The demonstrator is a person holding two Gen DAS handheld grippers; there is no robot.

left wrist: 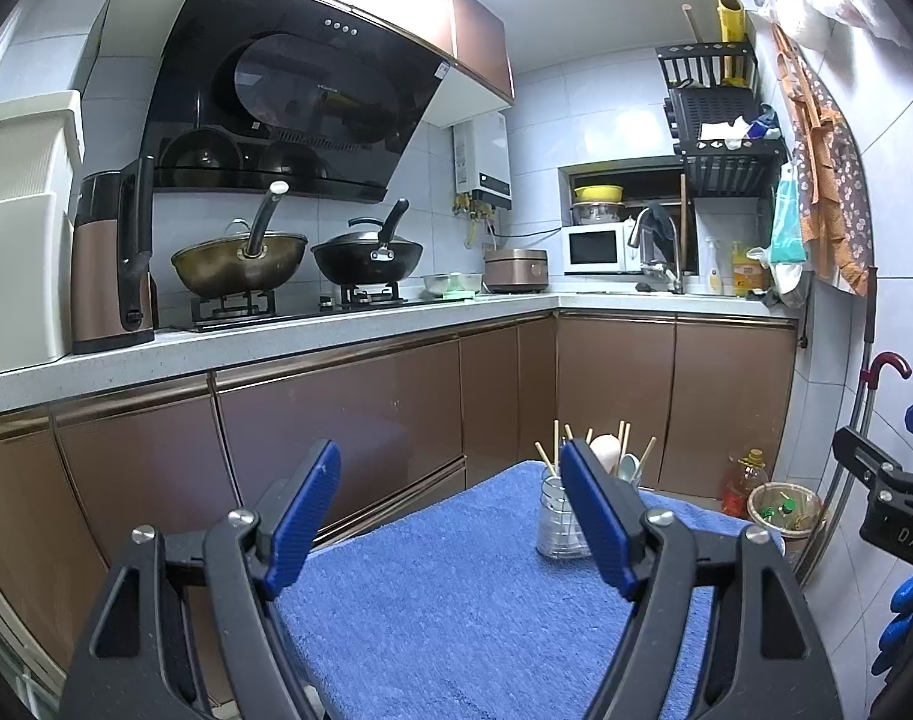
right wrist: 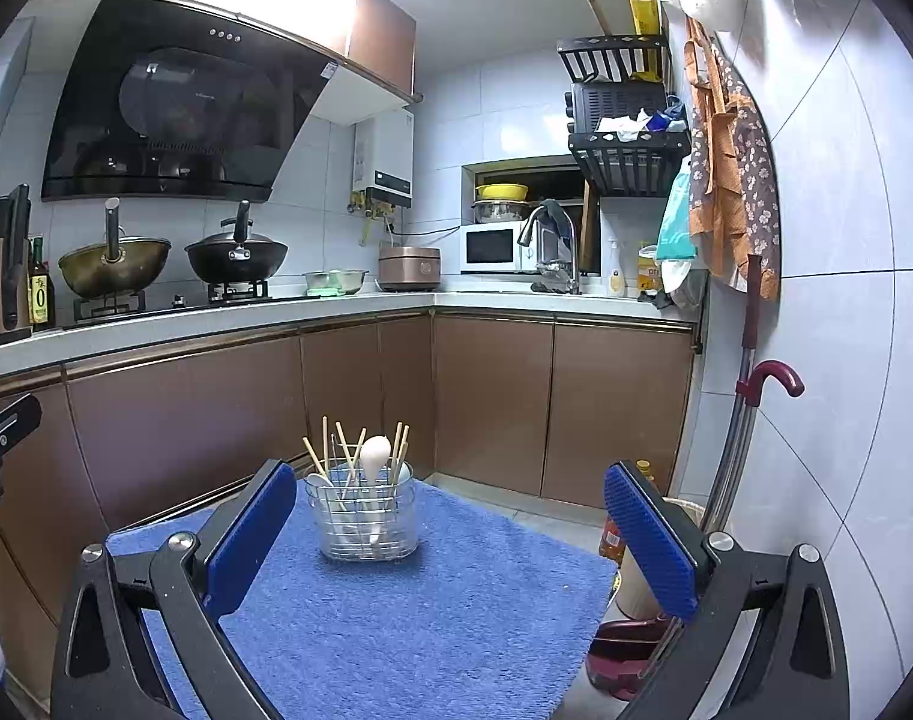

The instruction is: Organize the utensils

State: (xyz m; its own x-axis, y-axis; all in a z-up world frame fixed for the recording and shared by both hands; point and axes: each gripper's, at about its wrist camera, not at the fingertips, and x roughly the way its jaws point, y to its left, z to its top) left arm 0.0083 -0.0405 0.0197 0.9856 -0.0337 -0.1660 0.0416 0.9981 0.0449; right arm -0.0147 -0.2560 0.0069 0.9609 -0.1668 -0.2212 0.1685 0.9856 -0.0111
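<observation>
A clear utensil holder (right wrist: pixel 369 525) stands on a blue towel (right wrist: pixel 432 618) at its far end. It holds several wooden chopsticks (right wrist: pixel 345 450) and white spoons (right wrist: pixel 375 453). In the left wrist view the holder (left wrist: pixel 558 519) is partly hidden behind my right finger. My left gripper (left wrist: pixel 450 510) is open and empty above the near part of the towel (left wrist: pixel 456 600). My right gripper (right wrist: pixel 450 531) is open and empty, its jaws wide, with the holder just beyond them. No utensils lie loose on the towel.
Brown cabinets (right wrist: pixel 492 408) and a countertop (right wrist: pixel 216 312) with woks (right wrist: pixel 237 255) run behind and to the left. A basket with bottles (left wrist: pixel 783 507) and an umbrella (right wrist: pixel 768 378) stand on the right by the tiled wall. The right gripper's body (left wrist: pixel 888 498) shows at the left view's edge.
</observation>
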